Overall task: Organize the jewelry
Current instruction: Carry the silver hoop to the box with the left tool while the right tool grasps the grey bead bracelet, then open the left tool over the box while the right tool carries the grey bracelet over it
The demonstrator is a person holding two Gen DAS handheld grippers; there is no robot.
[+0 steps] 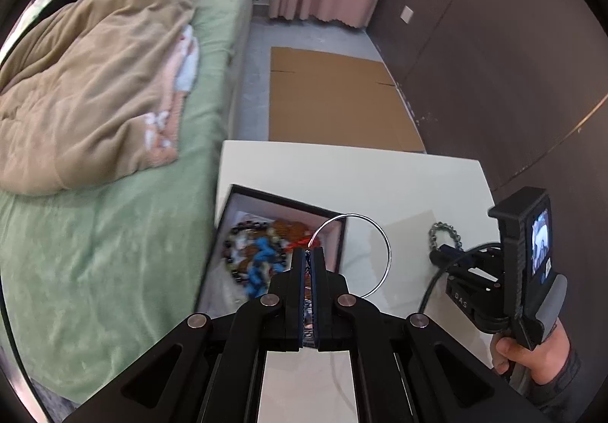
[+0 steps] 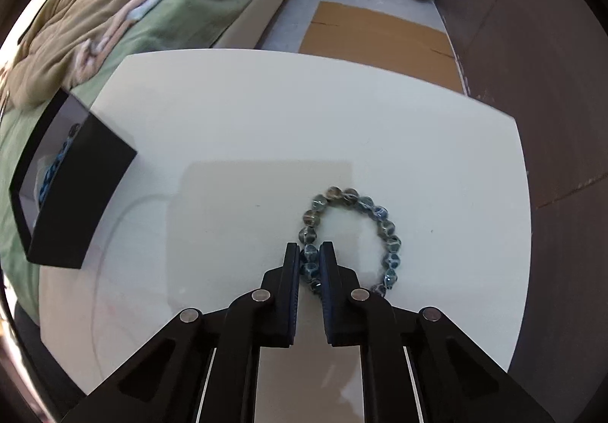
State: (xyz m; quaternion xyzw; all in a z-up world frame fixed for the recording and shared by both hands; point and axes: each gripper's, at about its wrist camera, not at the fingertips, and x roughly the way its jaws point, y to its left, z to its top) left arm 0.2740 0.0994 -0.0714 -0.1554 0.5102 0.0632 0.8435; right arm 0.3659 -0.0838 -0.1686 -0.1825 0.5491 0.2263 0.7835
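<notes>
We are carrying a silver bangle (image 1: 351, 255), left gripper (image 1: 308, 252) jaws clamped on it, above the box (image 1: 228, 225) at the table's (image 2: 266, 111) left edge, already holding several pieces; right gripper (image 2: 308, 252) jaws are closing around the beaded bracelet (image 2: 351, 233) near the right edge.

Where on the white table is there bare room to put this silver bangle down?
The far half of the white table, beyond the beaded bracelet, is bare. So is the strip between the black box and that bracelet. The box interior is crowded with beads. The left gripper holds the silver bangle.
</notes>
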